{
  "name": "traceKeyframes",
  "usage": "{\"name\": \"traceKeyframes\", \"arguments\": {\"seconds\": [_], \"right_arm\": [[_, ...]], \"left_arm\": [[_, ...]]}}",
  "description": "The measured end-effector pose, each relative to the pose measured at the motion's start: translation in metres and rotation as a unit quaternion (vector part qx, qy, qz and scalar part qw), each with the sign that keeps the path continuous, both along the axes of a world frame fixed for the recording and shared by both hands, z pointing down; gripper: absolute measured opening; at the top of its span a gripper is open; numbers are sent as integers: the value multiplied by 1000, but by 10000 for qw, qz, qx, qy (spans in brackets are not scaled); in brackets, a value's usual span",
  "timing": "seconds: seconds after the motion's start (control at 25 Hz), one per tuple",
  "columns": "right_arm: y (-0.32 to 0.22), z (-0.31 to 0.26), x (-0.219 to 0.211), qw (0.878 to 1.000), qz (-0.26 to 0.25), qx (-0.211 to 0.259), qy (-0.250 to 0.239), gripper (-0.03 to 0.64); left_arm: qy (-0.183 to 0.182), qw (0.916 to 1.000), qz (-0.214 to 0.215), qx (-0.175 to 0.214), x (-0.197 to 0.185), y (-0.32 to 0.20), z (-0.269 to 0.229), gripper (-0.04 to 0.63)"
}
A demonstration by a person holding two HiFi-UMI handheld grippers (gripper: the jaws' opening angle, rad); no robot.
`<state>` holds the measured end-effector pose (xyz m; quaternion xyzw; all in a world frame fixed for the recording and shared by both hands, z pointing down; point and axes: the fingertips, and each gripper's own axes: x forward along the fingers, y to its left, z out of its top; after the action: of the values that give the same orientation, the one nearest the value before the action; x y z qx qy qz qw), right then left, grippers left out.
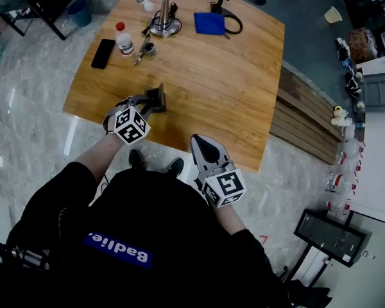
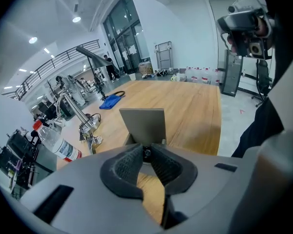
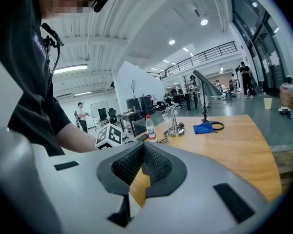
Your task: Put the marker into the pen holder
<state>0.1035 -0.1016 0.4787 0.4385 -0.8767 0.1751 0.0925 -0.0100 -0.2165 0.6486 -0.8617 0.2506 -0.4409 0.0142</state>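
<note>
The pen holder (image 1: 159, 97) is a small dark grey box near the table's front left edge; in the left gripper view it stands as a grey open-topped box (image 2: 142, 125) just beyond the jaws. My left gripper (image 1: 150, 103) is right against it, its jaws closed on a small round black marker end (image 2: 146, 153) seen head-on at the tips (image 2: 146, 149). The rest of the marker is hidden. My right gripper (image 1: 203, 142) hovers at the table's front edge, to the right of the holder, shut (image 3: 143, 148) with nothing between its pads.
On the far part of the wooden table (image 1: 244, 88) are a clear bottle with a red cap (image 1: 124, 40), a black phone (image 1: 103, 53), a metal lamp base with a cable (image 1: 163, 19) and a blue cloth (image 1: 209, 23). Wooden planks (image 1: 301, 117) lie right of the table.
</note>
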Motion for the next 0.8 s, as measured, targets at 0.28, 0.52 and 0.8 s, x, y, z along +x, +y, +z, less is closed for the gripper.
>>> {"name": "traceKeyframes", "arguments": {"seconds": [0.28,0.52,0.8], "right_arm": [[3,0,2,10000,-14,-16,-1,6],[6,-1,-1,10000,-54,-41,7,6],[2,-7,-11,9998,-187,56,-52,6]], "left_arm": [[127,9998,-46,-111,-2,10,-2,52],[244,9997,14,-87,-1,21,-12,52],[626,9980,105,25,1,40,-49,52]]}}
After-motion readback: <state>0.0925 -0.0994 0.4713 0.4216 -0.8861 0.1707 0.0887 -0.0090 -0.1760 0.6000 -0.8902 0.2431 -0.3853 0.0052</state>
